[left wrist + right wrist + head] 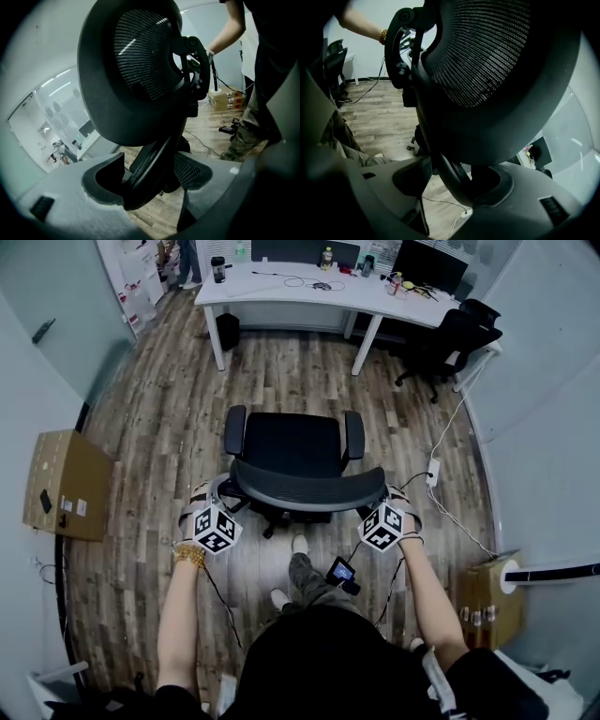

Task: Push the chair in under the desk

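A black mesh office chair [291, 451] stands on the wood floor, its seat facing the white desk [281, 285] at the far end of the room, a good way off. Its curved backrest [309, 491] is nearest to me. My left gripper [228, 491] is at the backrest's left edge and my right gripper [389, 498] at its right edge. In the left gripper view the backrest rim [136, 70] runs down between the jaws of the left gripper [150, 183], pads against it. In the right gripper view the rim [487, 56] likewise fills the right gripper [452, 180].
A second black chair [450, 338] sits at the desk's right end, and a black bin [227, 331] stands under its left part. Cardboard boxes stand at the left wall [66, 484] and at the right [487, 592]. A power strip with cable [433, 470] lies right of the chair.
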Demonstrator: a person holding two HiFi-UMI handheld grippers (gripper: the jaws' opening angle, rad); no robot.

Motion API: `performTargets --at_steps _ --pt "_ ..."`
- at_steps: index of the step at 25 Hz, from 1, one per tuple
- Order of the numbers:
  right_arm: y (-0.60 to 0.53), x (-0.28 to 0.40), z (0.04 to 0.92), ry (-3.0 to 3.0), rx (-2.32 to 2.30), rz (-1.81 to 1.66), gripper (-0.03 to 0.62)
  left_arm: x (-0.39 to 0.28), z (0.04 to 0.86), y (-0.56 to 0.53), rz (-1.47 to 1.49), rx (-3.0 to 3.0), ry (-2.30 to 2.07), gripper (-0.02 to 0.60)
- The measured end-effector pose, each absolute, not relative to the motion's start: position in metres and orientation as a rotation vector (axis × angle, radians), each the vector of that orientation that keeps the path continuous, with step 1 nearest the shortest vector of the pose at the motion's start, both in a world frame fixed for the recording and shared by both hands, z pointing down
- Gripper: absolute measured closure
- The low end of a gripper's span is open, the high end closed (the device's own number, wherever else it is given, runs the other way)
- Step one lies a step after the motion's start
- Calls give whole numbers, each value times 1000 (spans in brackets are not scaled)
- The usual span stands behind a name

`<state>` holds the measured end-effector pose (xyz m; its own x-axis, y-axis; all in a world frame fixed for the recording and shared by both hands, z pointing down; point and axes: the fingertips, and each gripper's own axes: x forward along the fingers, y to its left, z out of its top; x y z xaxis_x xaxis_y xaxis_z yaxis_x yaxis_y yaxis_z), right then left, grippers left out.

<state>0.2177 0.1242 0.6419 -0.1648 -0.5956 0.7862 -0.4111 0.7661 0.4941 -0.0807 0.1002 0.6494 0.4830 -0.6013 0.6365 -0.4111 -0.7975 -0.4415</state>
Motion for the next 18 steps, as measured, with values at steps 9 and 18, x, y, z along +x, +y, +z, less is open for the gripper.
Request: performTargets --at_steps 9,18 --pt "94 223 645 -1801 787 -191 336 -78 653 69 -1240 -2508 882 247" --pt "58 224 644 -1798 786 -207 336 -74 652 37 -1231 -2508 896 249"
